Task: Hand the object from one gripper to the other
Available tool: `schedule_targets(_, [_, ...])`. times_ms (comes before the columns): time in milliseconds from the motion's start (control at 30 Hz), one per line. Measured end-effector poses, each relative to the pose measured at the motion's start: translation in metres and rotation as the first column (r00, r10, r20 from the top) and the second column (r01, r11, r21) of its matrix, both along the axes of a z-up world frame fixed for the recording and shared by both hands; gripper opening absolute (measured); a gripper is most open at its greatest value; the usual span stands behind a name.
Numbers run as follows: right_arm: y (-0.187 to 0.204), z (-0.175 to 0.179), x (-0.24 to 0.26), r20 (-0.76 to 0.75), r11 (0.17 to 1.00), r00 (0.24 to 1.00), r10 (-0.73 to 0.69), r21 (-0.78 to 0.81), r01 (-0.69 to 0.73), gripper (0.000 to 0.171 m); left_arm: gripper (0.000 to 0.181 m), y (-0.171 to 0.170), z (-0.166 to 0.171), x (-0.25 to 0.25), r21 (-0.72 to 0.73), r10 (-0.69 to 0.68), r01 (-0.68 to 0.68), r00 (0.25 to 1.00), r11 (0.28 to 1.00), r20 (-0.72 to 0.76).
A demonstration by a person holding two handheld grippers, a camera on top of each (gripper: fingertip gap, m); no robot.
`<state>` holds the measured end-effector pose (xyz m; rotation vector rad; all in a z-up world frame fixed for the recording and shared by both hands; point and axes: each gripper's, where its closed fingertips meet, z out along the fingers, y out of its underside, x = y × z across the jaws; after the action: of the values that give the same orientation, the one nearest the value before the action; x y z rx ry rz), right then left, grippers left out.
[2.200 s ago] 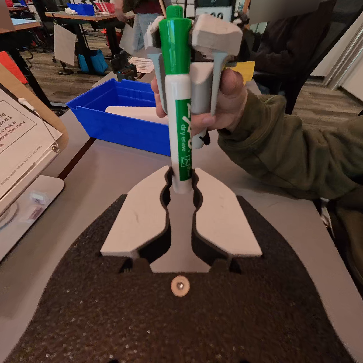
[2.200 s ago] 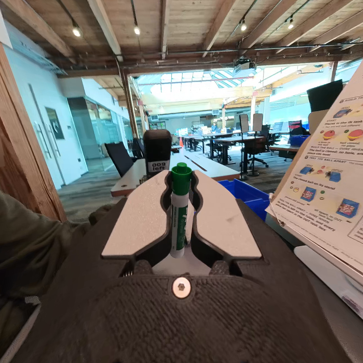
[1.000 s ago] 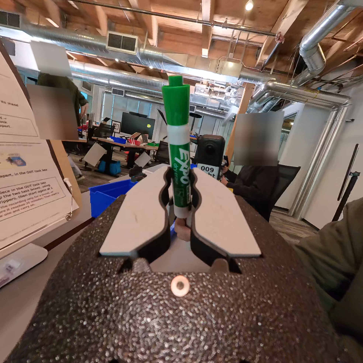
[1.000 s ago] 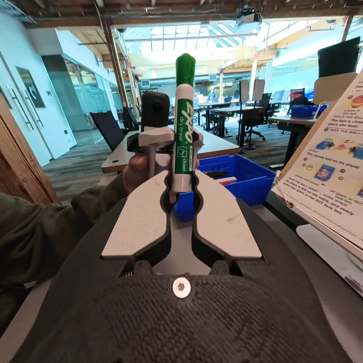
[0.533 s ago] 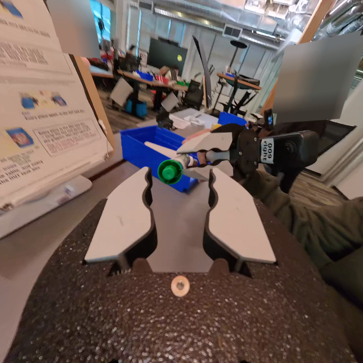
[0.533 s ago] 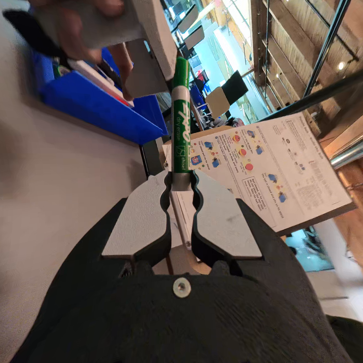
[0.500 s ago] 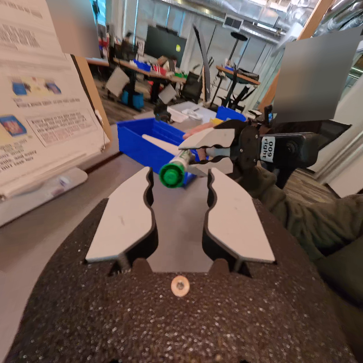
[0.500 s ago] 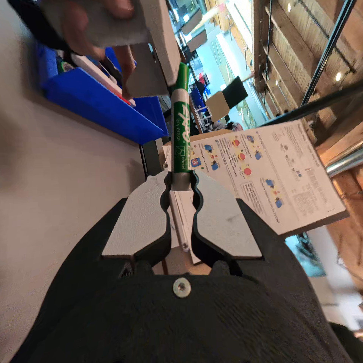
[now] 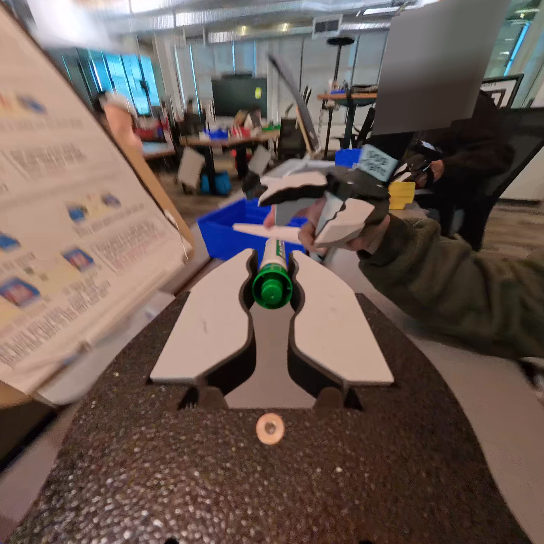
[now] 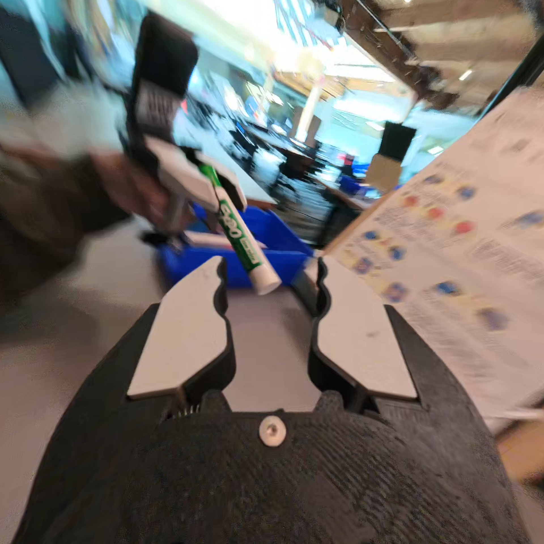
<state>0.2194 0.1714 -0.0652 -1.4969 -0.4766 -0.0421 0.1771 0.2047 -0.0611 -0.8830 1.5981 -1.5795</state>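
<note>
The green marker (image 9: 271, 282) has passed to the left gripper (image 9: 271, 273), now clamped at frame centre, while the right gripper (image 10: 270, 276) gapes empty (lower centre)

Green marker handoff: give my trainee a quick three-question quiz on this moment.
1. True or false: the right gripper is open.
2. Which gripper is shut on the green marker? A) left B) right C) neither
3. Fill in: behind the marker sits a ____ bin on the table.

Key:
1. True; its fingers stand apart, empty.
2. A; the left gripper clamps the capped end, cap toward its camera.
3. Blue.
</note>
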Motion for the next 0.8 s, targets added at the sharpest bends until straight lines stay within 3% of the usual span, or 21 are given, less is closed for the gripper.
schedule_targets(33, [-0.004,0.006,-0.003,-0.213,0.995,0.973,0.093,-0.013,-0.098,0.067,0.019,-0.001,0.009,-0.004,0.053,-0.004,-0.002,0.994,0.999,0.106])
schedule_targets(67, [-0.007,0.011,-0.003,-0.417,0.982,0.894,0.164,-0.017,-0.188,0.072,0.019,-0.005,0.017,-0.010,0.113,-0.032,0.008,0.976,0.994,0.217])
schedule_targets(133, [-0.013,0.015,-0.004,-0.700,0.927,0.661,0.271,0.007,-0.374,0.070,0.019,-0.017,0.031,-0.023,0.206,-0.095,0.013,0.915,0.978,0.393])
schedule_targets(200, [-0.018,0.020,-0.006,-0.812,0.866,0.471,0.345,0.081,-0.494,0.060,0.019,-0.026,0.035,-0.029,0.272,-0.133,0.006,0.882,0.962,0.452])
schedule_targets(267, [-0.019,0.025,-0.008,-0.838,0.839,0.390,0.381,0.136,-0.527,0.056,0.019,-0.032,0.033,-0.028,0.334,-0.148,-0.020,0.871,0.942,0.469])
schedule_targets(400, [-0.020,0.012,-0.032,-0.809,0.795,0.454,0.375,0.029,-0.606,0.054,0.019,-0.041,0.027,-0.023,0.392,-0.172,-0.021,0.876,0.920,0.450])
schedule_targets(433, [-0.018,0.012,-0.033,-0.801,0.803,0.469,0.372,0.024,-0.595,0.046,0.019,-0.043,0.024,-0.022,0.404,-0.185,-0.006,0.882,0.915,0.434])
schedule_targets(467, [-0.019,0.015,-0.033,-0.798,0.801,0.459,0.391,0.050,-0.597,0.026,0.019,-0.044,0.021,-0.021,0.416,-0.187,-0.007,0.885,0.910,0.426])
schedule_targets(500, [-0.020,0.019,-0.032,-0.801,0.798,0.438,0.408,0.080,-0.597,0.021,0.019,-0.044,0.021,-0.019,0.422,-0.182,-0.016,0.887,0.907,0.425])
schedule_targets(567, [-0.021,0.019,-0.031,-0.798,0.789,0.434,0.419,0.083,-0.609,0.021,0.019,-0.045,0.019,-0.018,0.426,-0.181,-0.014,0.891,0.905,0.416])
schedule_targets(633, [-0.022,0.019,-0.030,-0.764,0.797,0.478,0.432,0.076,-0.599,0.021,0.019,-0.042,0.014,-0.014,0.437,-0.163,-0.024,0.909,0.899,0.384])
schedule_targets(700, [-0.022,0.020,-0.027,-0.721,0.819,0.544,0.429,0.057,-0.571,0.020,0.019,-0.039,0.003,-0.009,0.432,-0.131,-0.008,0.947,0.902,0.292])
schedule_targets(800, [-0.015,0.004,-0.010,-0.581,0.915,0.766,0.275,-0.087,-0.395,0.020,0.048,-0.031,-0.011,-0.002,0.421,-0.060,-0.005,0.988,0.907,0.142])
